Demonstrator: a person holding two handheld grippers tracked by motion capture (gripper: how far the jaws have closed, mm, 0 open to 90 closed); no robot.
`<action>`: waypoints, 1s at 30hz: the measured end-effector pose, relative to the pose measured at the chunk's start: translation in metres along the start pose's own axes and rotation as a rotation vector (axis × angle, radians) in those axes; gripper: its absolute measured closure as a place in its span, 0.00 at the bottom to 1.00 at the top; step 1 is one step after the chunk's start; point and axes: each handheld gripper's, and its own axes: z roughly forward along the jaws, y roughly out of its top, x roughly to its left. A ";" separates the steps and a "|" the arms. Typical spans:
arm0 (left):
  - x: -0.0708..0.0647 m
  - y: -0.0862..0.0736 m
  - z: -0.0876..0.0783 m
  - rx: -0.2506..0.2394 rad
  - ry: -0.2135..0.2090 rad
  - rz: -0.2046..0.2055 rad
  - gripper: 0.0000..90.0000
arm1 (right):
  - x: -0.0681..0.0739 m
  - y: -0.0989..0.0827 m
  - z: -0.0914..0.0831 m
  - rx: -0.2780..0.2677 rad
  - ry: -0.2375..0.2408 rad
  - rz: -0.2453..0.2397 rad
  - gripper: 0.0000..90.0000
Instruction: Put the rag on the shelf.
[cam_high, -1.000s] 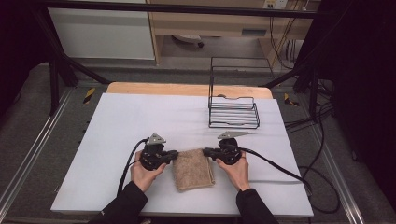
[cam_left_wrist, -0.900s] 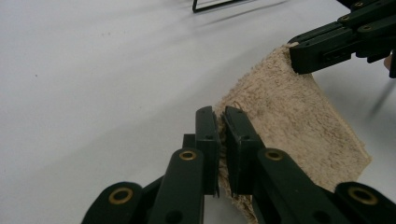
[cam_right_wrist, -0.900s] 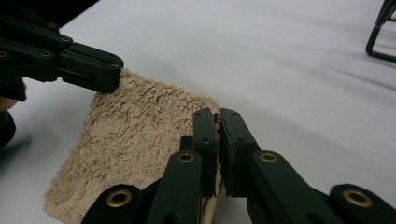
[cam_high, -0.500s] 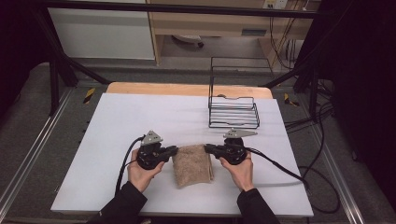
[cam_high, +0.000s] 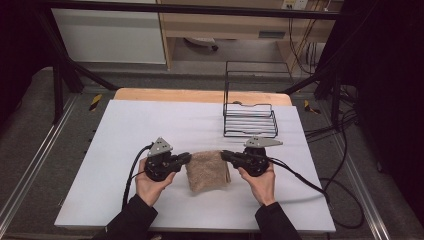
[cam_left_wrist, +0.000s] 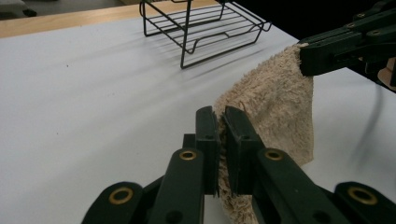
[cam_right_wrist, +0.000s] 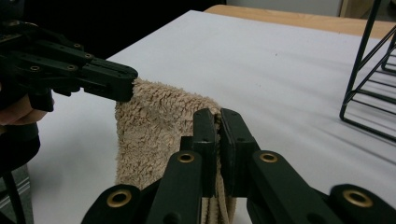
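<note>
The left gripper (cam_high: 184, 158) has its jaws clamped on one upper corner of a folded beige terry towel (cam_high: 207, 171). The towel hangs between the two tools over the near middle of the white counter (cam_high: 125, 130) — its top edge stretched across, the rest drooping toward the surface. The right gripper (cam_high: 225, 155) pinches the opposite upper corner, jaws closed on the cloth. Farther back and to the right stands a black wire rack (cam_high: 250, 119) — well apart from the towel.
</note>
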 end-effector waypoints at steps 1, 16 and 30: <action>0.000 0.001 0.000 -0.003 0.000 -0.001 0.93 | 0.001 0.001 -0.001 -0.004 -0.001 -0.002 0.95; -0.007 0.024 -0.004 -0.050 -0.004 0.027 0.93 | 0.010 0.015 -0.021 -0.075 -0.038 -0.043 0.95; -0.018 0.052 0.005 -0.114 -0.018 0.057 0.93 | 0.007 0.026 -0.047 -0.154 -0.098 -0.057 0.96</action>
